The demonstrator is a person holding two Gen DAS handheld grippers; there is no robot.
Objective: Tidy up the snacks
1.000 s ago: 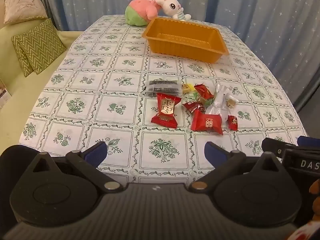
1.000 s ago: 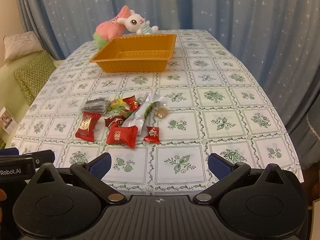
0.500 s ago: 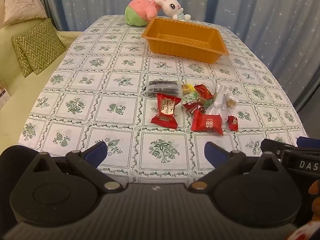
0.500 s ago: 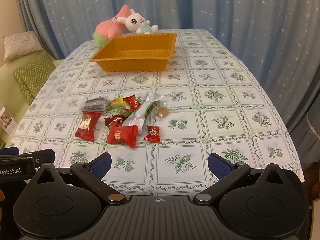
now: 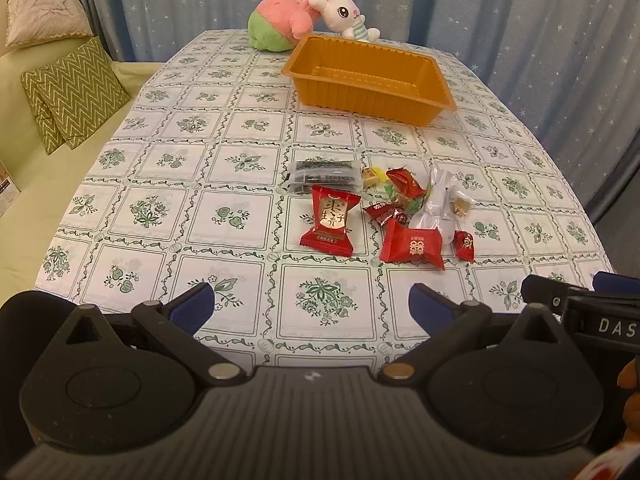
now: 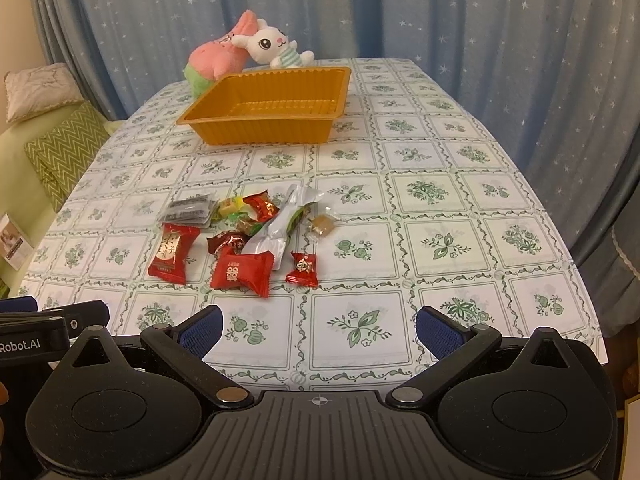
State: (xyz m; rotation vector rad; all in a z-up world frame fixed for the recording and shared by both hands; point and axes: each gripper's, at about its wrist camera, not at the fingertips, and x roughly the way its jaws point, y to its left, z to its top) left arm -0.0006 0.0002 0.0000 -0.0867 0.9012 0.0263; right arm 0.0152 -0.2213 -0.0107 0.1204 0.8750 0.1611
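Several wrapped snacks lie in a loose pile mid-table: a tall red packet [image 5: 330,220] [image 6: 173,253], a red pillow packet [image 5: 414,245] [image 6: 241,273], a small red candy [image 5: 464,245] [image 6: 303,268], a dark packet [image 5: 323,176] [image 6: 188,211] and a silver sachet [image 5: 437,206] [image 6: 281,228]. An empty orange tray [image 5: 370,94] [image 6: 264,126] stands beyond them. My left gripper [image 5: 311,306] and right gripper [image 6: 319,330] are both open and empty, held over the near table edge, short of the pile.
Two plush toys, a pink-green one [image 5: 280,26] [image 6: 214,58] and a white rabbit [image 5: 348,14] [image 6: 276,46], sit behind the tray. A sofa with green cushions [image 5: 76,92] is at the left. Blue curtains hang behind. The table [image 6: 440,236] has a floral cloth.
Both views have shifted very slightly toward the pile. Nothing on the table moved and both grippers stayed open.
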